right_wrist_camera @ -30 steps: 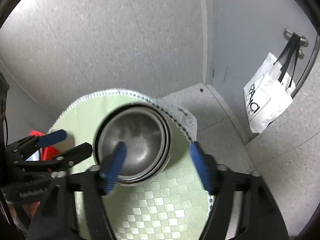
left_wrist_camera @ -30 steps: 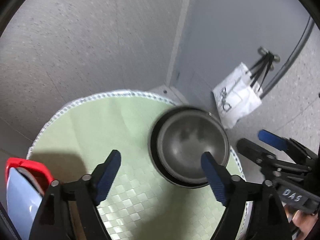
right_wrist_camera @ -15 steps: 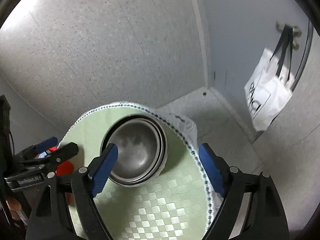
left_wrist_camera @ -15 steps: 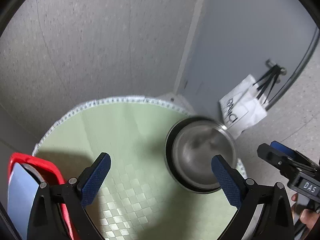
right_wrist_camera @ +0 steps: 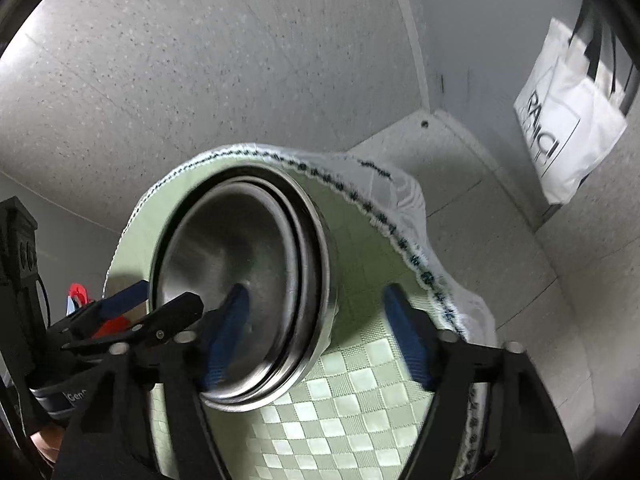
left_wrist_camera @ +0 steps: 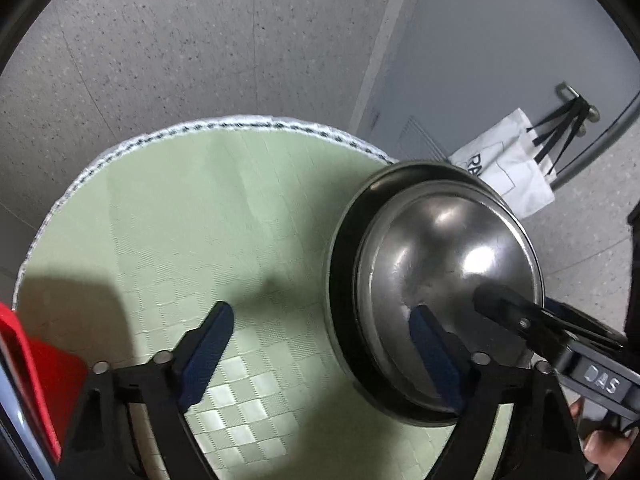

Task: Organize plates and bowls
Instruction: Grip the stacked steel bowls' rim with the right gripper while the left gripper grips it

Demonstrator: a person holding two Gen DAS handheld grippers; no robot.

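A stack of nested steel bowls sits on the right part of a round table with a green checked cloth; it also shows in the right wrist view. My left gripper is open, with the bowls' left rim between its fingers and its right finger over the bowl. My right gripper is open, with the bowls' right rim between its fingers and its left finger inside the top bowl. Neither gripper is closed on anything.
A red-rimmed object sits at the table's left edge, also seen small in the right wrist view. A white tote bag hangs on the grey wall to the right. The cloth's white trim hangs over the table edge.
Both grippers have come down and closer to the bowls, which now look much larger. Each gripper now has one finger over the bowls; both stay open.
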